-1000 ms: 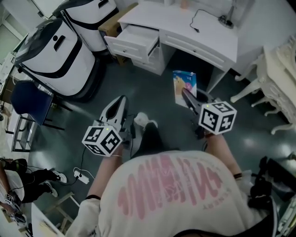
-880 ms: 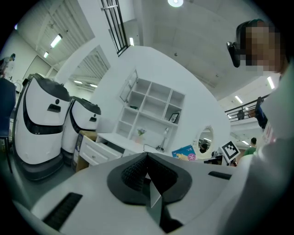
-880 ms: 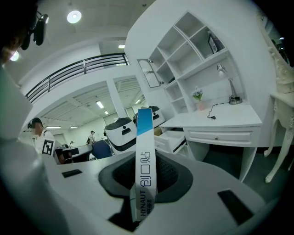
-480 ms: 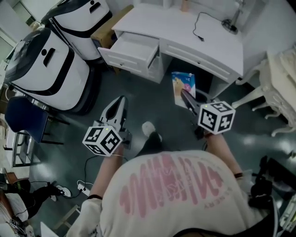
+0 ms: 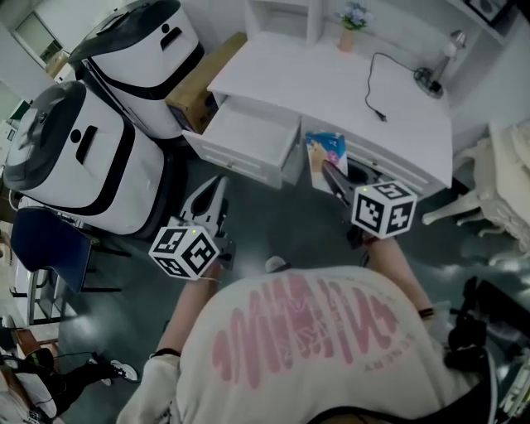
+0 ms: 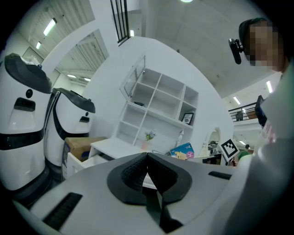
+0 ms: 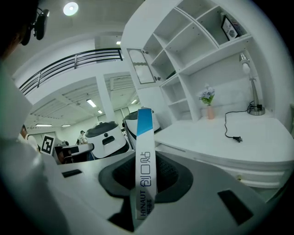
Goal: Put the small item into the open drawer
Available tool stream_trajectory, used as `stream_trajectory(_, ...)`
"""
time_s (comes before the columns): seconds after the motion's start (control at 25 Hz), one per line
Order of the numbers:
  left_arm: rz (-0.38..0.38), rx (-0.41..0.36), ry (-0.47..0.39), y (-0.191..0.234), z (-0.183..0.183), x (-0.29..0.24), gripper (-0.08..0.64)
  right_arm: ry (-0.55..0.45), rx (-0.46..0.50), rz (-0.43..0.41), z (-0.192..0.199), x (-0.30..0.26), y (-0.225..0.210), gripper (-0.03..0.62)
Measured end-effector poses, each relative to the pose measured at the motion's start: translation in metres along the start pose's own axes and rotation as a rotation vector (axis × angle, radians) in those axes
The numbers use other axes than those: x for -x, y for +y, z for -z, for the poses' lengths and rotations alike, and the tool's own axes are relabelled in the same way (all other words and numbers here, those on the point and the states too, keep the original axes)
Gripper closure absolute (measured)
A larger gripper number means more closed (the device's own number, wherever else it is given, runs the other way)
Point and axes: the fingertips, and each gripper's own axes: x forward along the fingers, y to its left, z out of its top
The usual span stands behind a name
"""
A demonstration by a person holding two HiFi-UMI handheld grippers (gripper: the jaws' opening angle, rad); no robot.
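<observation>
Upper left of the frame holds two white-and-black machines [image 5: 79, 157] [image 5: 149, 50], one cardboard box [image 5: 197, 89] and one blue chair [image 5: 48, 248]. One white desk [image 5: 331, 83] has one open drawer [image 5: 252, 137] and carries one lamp [image 5: 431, 77], one flower vase [image 5: 348, 37], one cable [image 5: 377, 83]. Two grippers — left gripper [image 5: 217, 180], right gripper [image 5: 328, 168] — and one flat box [image 5: 325, 149] sit mid-frame.

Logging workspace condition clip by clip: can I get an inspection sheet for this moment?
Surface: white desk, top mostly bare.
Job's things: drawer open, looks empty; flat box held edge-on, not yet in the drawer.
Clutter: flower vase, lamp, cardboard box.
Grippers: left gripper shut, empty; right gripper shut on the flat box.
Cables: black cord with plug, loose on the desk.
Surroundings: white machines, blue chair, dark floor.
</observation>
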Motion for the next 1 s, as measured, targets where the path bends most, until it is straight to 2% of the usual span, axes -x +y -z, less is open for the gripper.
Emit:
stream_trajectory(0.12,-0.004,-0.002,-0.01,0.029,-0.02,-0.023,0.531,0.001,0.014,0.0,-0.021,-0.039,-0.005,0.503)
stream_trajectory(0.32,-0.003,0.007,-0.012,0.043,-0.026,-0.03,0.531,-0.014,0.033,0.006,-0.035,-0.054,-0.006,0.503)
stream_trajectory(0.52,-0.022,0.028,0.0,0.082,-0.036,-0.053,0.531,0.013,0.033,0.009,-0.05,-0.101,-0.015,0.503)
stream_trajectory(0.84,-0.043,0.087,0.028,0.113,-0.021,-0.056,0.531,0.063,0.061,0.001,-0.043,-0.14,-0.016,0.503)
stream_trajectory(1.0,-0.049,0.067,0.056,0.122,-0.01,-0.056,0.531,0.111,0.094,0.013,-0.036,-0.159,-0.018,0.503)
